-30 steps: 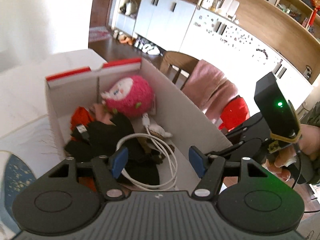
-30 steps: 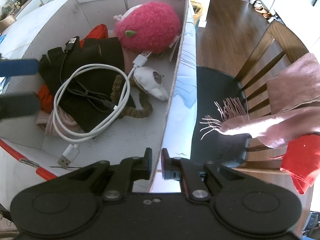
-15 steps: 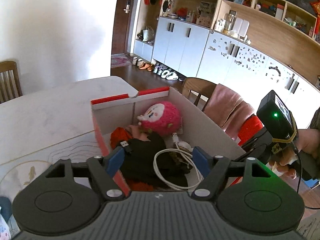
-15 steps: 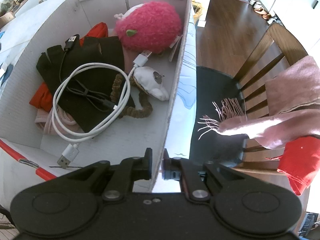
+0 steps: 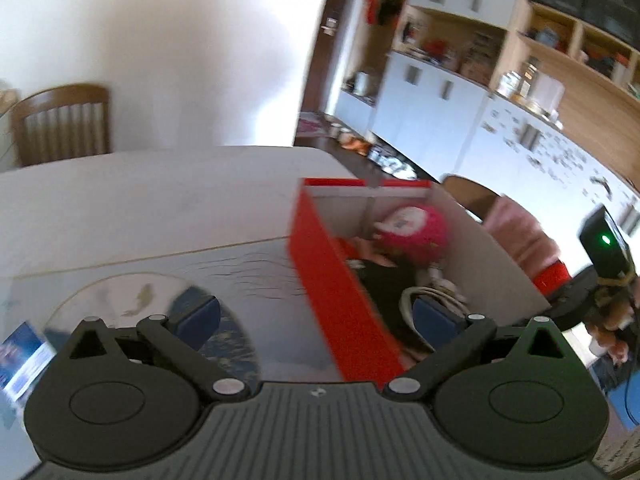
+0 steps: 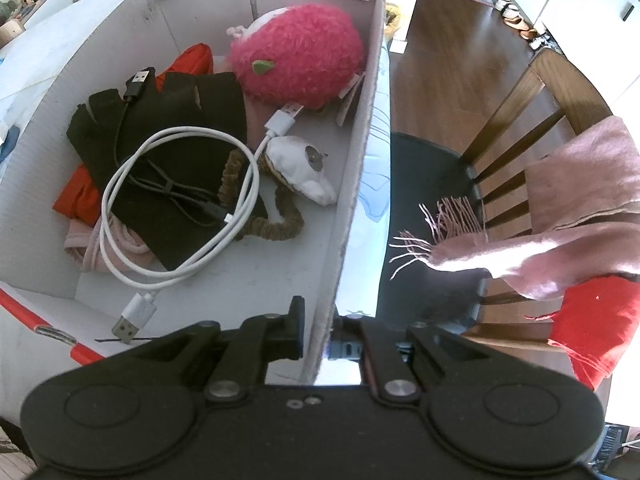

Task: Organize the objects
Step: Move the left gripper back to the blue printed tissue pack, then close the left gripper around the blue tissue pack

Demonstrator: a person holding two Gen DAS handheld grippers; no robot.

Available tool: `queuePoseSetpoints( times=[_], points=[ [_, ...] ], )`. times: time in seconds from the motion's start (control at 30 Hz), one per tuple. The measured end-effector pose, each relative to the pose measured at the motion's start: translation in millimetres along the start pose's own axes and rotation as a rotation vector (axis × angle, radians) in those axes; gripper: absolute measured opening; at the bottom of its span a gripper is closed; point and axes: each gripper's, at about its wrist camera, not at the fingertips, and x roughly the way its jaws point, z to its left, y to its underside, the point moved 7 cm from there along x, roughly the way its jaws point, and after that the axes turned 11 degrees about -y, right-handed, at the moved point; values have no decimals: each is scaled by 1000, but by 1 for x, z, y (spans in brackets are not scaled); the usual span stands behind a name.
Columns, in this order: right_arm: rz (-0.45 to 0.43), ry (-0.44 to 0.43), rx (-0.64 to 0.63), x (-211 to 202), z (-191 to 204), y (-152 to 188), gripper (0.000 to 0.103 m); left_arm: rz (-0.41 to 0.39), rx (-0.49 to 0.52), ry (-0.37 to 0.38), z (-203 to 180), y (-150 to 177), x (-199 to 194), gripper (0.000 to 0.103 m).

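The left tongs (image 5: 316,316) hang wide open and empty, straddling the near left wall of the box (image 6: 352,184), one pad outside over the counter (image 5: 140,208), the other over the contents. Inside the box, from its left wall rightward, lie an orange cloth (image 6: 76,196), a black glove (image 6: 176,148) with a black cable (image 6: 132,88) and a coiled white cable (image 6: 180,200) on top, then a brown scrunchie (image 6: 280,220), a small white pouch (image 6: 300,172) and, toward the far wall, a pink plush (image 6: 296,60). The right tongs (image 6: 320,332) are closed on the box's right wall, near its front corner. Right of the box a chair (image 6: 520,128) carries a pink scarf (image 6: 560,220) and red cloth (image 6: 596,320). Judging by this, most of the gathering looks done; the counter left of the box shows only a blurred card (image 5: 24,356), perhaps the last item.
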Motion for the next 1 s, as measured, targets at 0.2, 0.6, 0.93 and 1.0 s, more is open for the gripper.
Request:
queuePoseSetpoints(
  times=[0.2, 0.6, 0.93, 1.0],
  points=[
    [2, 18, 9, 0, 2, -1, 8, -15, -45, -102, 56, 4, -6, 103],
    [7, 37, 42, 2, 4, -2, 8, 41, -10, -281, 159, 13, 1, 103],
    [11, 55, 68, 5, 7, 0, 8, 171, 8, -328, 216, 35, 38, 103],
    [14, 58, 73, 6, 7, 1, 8, 187, 2, -341, 223, 38, 44, 103]
  ],
)
